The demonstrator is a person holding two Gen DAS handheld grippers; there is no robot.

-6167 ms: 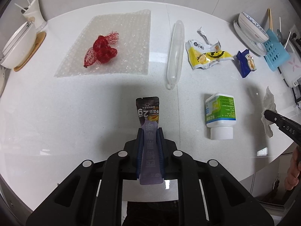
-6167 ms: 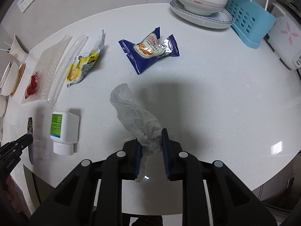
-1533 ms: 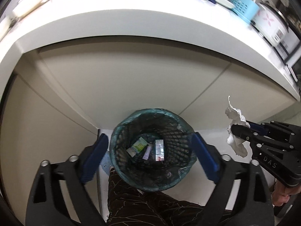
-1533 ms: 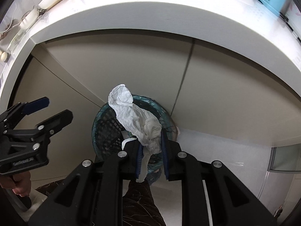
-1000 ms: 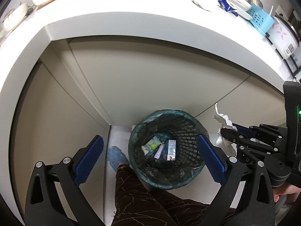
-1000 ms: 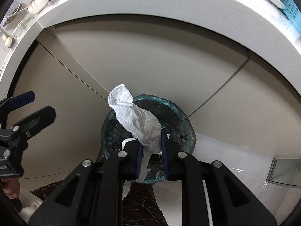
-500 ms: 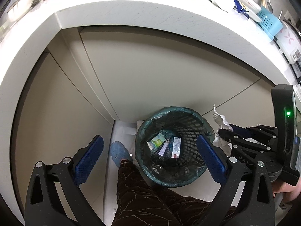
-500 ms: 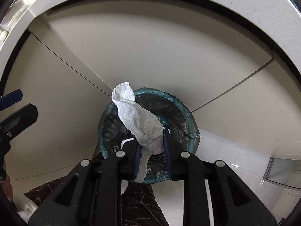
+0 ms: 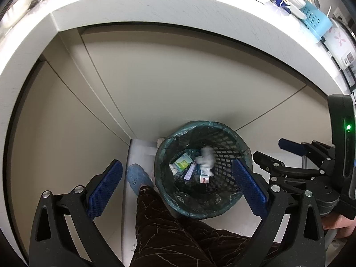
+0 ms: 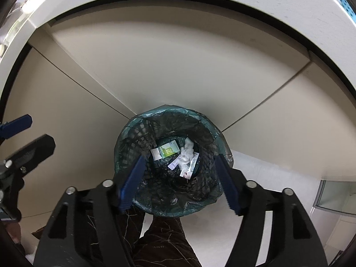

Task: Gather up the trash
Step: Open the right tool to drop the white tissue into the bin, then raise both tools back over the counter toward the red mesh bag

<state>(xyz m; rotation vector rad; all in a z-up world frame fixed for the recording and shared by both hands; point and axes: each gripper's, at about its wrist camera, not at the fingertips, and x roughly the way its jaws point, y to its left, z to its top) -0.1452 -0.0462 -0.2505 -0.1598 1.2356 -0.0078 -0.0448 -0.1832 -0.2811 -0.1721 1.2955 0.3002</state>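
Both our grippers hang over the bin (image 10: 171,164). The right gripper (image 10: 178,169) has its jaws opening with nothing between them; the crumpled tissue (image 10: 186,150) lies straight below, inside the bin. The left gripper (image 9: 175,182) stands wide apart, empty. Remaining trash sits up on the tabletop (image 9: 178,6), beyond both.

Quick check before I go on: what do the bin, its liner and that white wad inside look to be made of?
Bin: looks like dark plastic mesh; a lattice of holes shows through.
Liner: thin teal film, likely plastic; glossy, wrinkled, translucent, folded over the rim.
White wad: probably tissue or thin paper; matte and crumpled.
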